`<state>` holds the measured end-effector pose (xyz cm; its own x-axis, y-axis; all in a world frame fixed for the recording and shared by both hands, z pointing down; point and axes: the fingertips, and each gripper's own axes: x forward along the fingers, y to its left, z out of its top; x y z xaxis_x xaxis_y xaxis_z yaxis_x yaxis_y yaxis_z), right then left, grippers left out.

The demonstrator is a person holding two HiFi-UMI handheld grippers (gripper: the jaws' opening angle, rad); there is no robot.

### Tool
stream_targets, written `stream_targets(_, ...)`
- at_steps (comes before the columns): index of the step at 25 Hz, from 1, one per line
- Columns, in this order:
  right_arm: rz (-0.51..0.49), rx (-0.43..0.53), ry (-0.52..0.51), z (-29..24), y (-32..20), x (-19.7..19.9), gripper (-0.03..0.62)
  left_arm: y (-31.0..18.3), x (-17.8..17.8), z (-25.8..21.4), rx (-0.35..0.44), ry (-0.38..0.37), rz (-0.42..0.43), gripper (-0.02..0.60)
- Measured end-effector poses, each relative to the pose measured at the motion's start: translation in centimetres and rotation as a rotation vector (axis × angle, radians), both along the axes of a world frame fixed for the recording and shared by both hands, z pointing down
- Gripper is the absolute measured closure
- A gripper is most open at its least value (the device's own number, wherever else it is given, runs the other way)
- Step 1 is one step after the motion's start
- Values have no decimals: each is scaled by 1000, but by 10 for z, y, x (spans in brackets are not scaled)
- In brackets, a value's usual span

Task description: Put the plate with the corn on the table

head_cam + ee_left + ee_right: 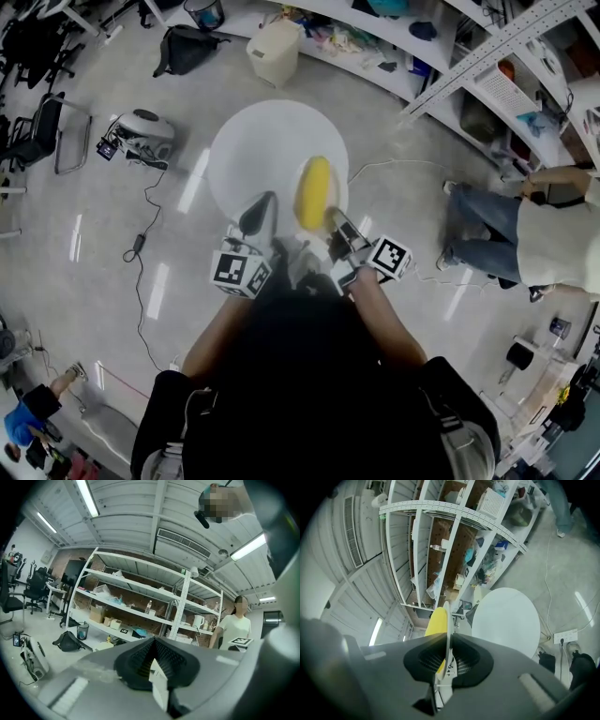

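A yellow corn cob [314, 192] lies on a white plate that my right gripper [335, 221] holds by its rim over the near right part of the round white table [253, 150]. In the right gripper view the plate [447, 616] stands edge-on between the shut jaws, with the corn [436, 623] on its left face and the table [506, 620] beyond. My left gripper [260, 212] hovers over the table's near edge, left of the plate and apart from it. Its jaws are shut and point up at shelving, with only a small white sliver at their seam [157, 677].
A person in a white top and jeans [525, 234] is on the floor at the right. White shelving [394, 42] runs along the back, with a black bag [187, 47] and a beige bin [274, 52] before it. A machine [141, 133] and cables lie on the floor at left.
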<state>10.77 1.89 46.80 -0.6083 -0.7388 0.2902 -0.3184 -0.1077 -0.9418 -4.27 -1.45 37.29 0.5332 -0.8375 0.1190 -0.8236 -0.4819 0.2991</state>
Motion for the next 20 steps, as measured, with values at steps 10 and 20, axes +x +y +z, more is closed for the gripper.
stream_targets(10, 39, 11, 11, 14, -38, 0, 557, -40, -3, 10, -19, 6, 29, 580)
stream_targets(20, 64, 55, -10, 30, -78, -14, 557, -79, -17, 28, -49, 20, 38, 580)
